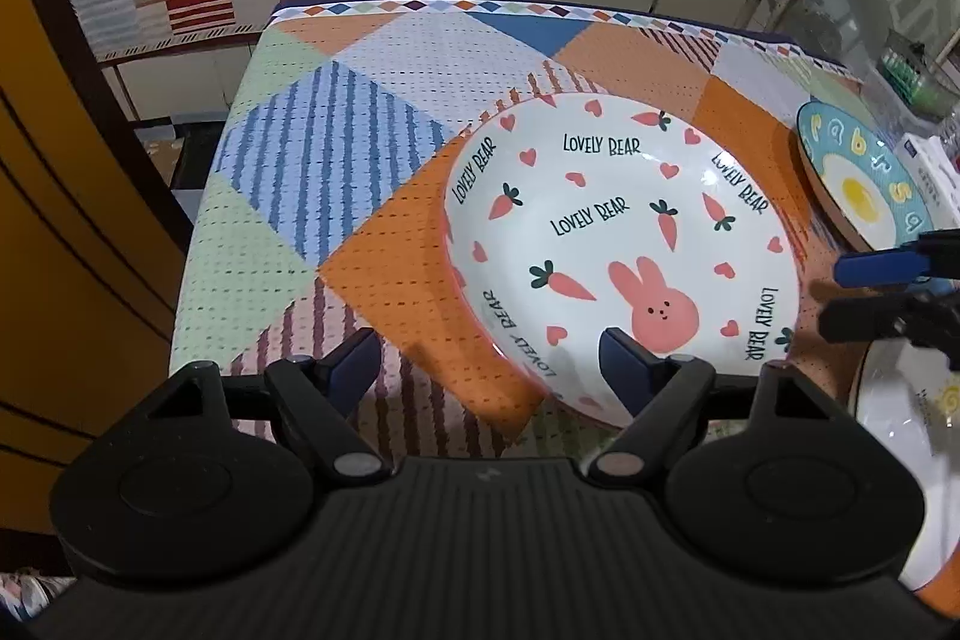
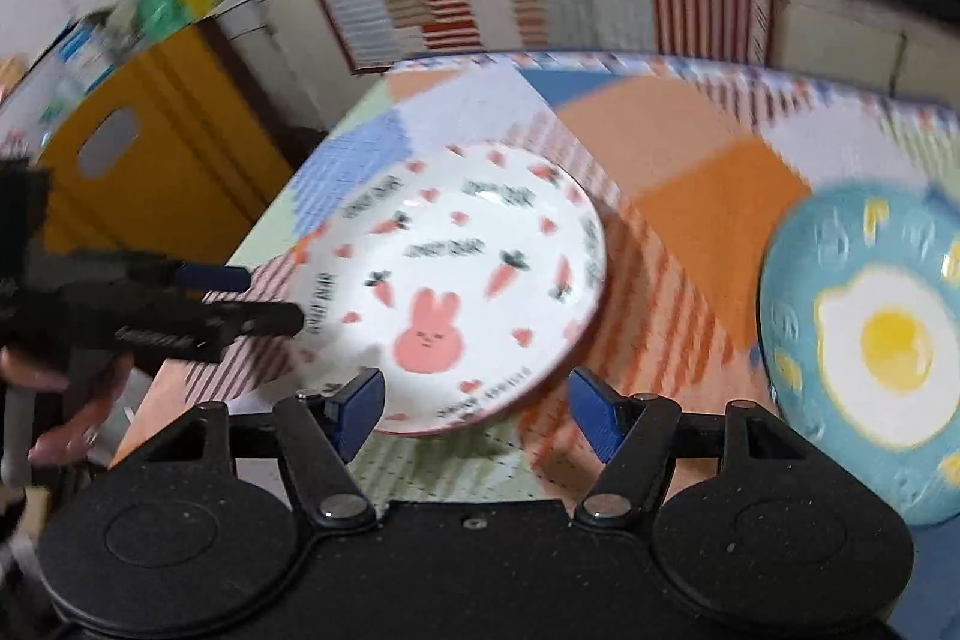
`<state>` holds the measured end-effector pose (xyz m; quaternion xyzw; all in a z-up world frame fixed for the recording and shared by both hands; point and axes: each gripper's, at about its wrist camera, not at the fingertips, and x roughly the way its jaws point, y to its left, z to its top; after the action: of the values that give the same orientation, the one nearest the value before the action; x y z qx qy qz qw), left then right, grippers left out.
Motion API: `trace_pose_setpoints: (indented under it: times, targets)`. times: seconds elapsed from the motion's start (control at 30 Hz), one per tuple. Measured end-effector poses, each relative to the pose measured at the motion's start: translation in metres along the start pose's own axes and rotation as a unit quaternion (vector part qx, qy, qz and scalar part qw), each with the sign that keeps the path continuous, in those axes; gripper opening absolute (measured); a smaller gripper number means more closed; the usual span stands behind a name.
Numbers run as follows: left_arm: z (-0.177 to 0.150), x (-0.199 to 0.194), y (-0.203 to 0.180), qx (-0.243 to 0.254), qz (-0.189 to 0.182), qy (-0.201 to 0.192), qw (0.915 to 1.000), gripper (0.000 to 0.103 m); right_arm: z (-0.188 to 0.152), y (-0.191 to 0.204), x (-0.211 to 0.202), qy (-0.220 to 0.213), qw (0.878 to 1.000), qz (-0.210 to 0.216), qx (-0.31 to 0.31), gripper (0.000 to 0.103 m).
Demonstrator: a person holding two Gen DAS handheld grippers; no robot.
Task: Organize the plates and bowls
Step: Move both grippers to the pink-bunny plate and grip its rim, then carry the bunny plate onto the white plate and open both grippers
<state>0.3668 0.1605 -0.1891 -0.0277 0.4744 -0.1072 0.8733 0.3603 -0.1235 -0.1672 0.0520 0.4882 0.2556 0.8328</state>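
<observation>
Left hand-held gripper (image 1: pixel 492 358) is hovering with jaws wide, gripping nothing; its right finger is overlapping the near rim of the rabbit plate (image 1: pixel 618 244). Right hand-held gripper (image 2: pixel 474 406) is likewise standing wide and empty above that plate's near edge. The plate is lying mid-bench (image 1: pixel 360 58); the egg plate (image 2: pixel 864 340) is sitting toward the bench's right edge, apart.

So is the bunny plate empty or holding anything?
Empty: the bunny plate lies flat on the tablecloth, its printed face bare.
</observation>
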Motion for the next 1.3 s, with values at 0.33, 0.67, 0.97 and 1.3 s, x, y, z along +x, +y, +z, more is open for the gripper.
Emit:
trace_pose_setpoints:
  times: [0.33, 0.67, 0.97, 1.3]
  targets:
    - [0.003, 0.025, 0.009, -0.042, -0.007, 0.018, 0.9989, 0.041, 0.006, -0.029, 0.043, -0.020, 0.997, 0.016, 0.079, 0.032]
    - [0.001, 0.024, -0.007, -0.063, -0.013, 0.027, 0.9976, 0.025, -0.001, -0.031, 0.052, -0.014, 0.996, 0.020, 0.082, 0.020]
    - [-0.009, -0.025, -0.013, -0.044, -0.030, 0.022, 0.9983, 0.026, -0.004, -0.004, 0.011, -0.010, 0.999, 0.030, -0.002, 0.022]
    - [-0.021, -0.102, -0.053, -0.010, -0.049, -0.003, 0.9988, 0.026, -0.031, 0.017, -0.073, -0.055, 0.998, 0.026, -0.028, 0.023]
